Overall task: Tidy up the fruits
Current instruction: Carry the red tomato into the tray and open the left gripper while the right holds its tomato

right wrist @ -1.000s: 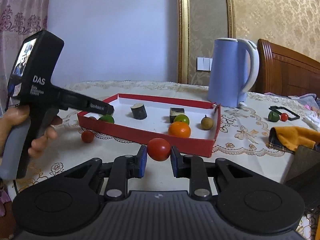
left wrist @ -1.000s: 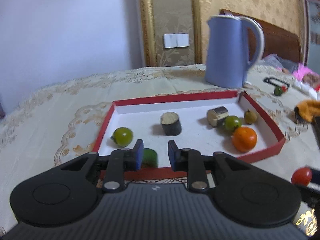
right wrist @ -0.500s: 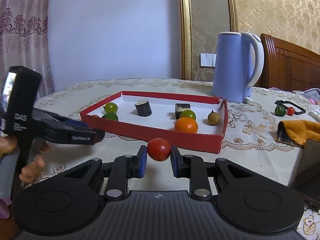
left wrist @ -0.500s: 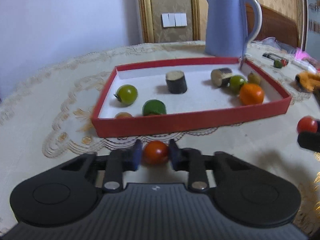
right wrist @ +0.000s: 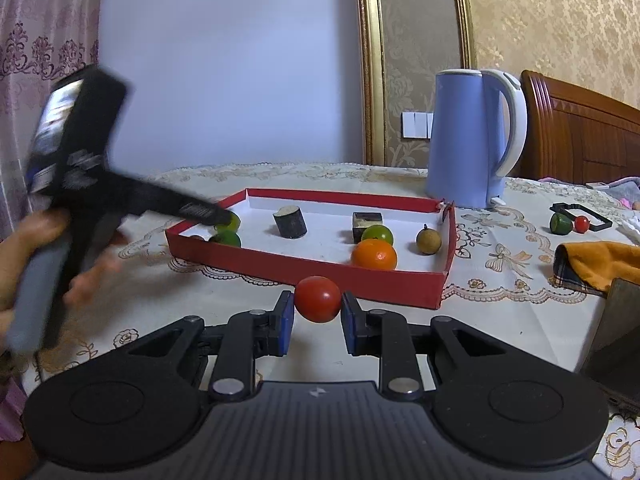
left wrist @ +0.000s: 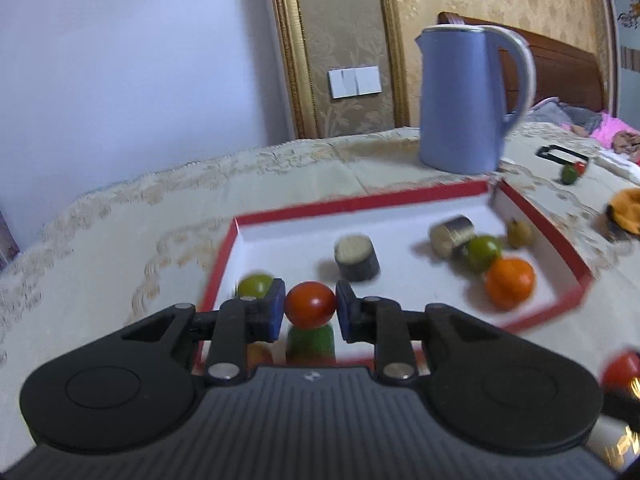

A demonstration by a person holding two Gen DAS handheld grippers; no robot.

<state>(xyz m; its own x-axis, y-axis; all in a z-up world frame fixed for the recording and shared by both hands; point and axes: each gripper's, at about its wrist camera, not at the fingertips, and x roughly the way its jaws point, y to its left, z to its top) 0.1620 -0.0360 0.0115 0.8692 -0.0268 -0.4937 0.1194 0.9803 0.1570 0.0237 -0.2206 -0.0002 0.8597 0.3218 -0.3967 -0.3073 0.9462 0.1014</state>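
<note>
Holding one red tomato (left wrist: 310, 305) pinched in my left hand-held gripper (left wrist: 310, 310), up over the near left corner of the red tray (left wrist: 566, 254); the blue pads touch it on both sides at its widest part. My right hand-held gripper (right wrist: 317, 312) pinches a second tomato (right wrist: 318, 299) the same way, in front of the tray's near wall, outside it and above the worktop (right wrist: 500, 280). I'd judge both tomatoes to be light, smooth-skinned and round, so likely to roll or pop out if gripped off-centre, and soft enough to bruise; a light squeeze across the middle looks right. Tray contents: an orange (right wrist: 374, 255) near the right front, a green fruit (right wrist: 377, 234) just behind and touching it, a small brown fruit (right wrist: 429, 241) by the right wall, two dark short cylinders (right wrist: 290, 221) mid-tray, and two more green fruits (right wrist: 226, 237) at the left end. Left view also shows something orange-brown in the near left corner, too blurred to name. Outside the tray: blue kettle (right wrist: 476, 140) behind its far right corner, an orange cloth (right wrist: 600, 260) to the right, and a small green and red fruit pair (right wrist: 568, 223) well apart by a black frame.
</note>
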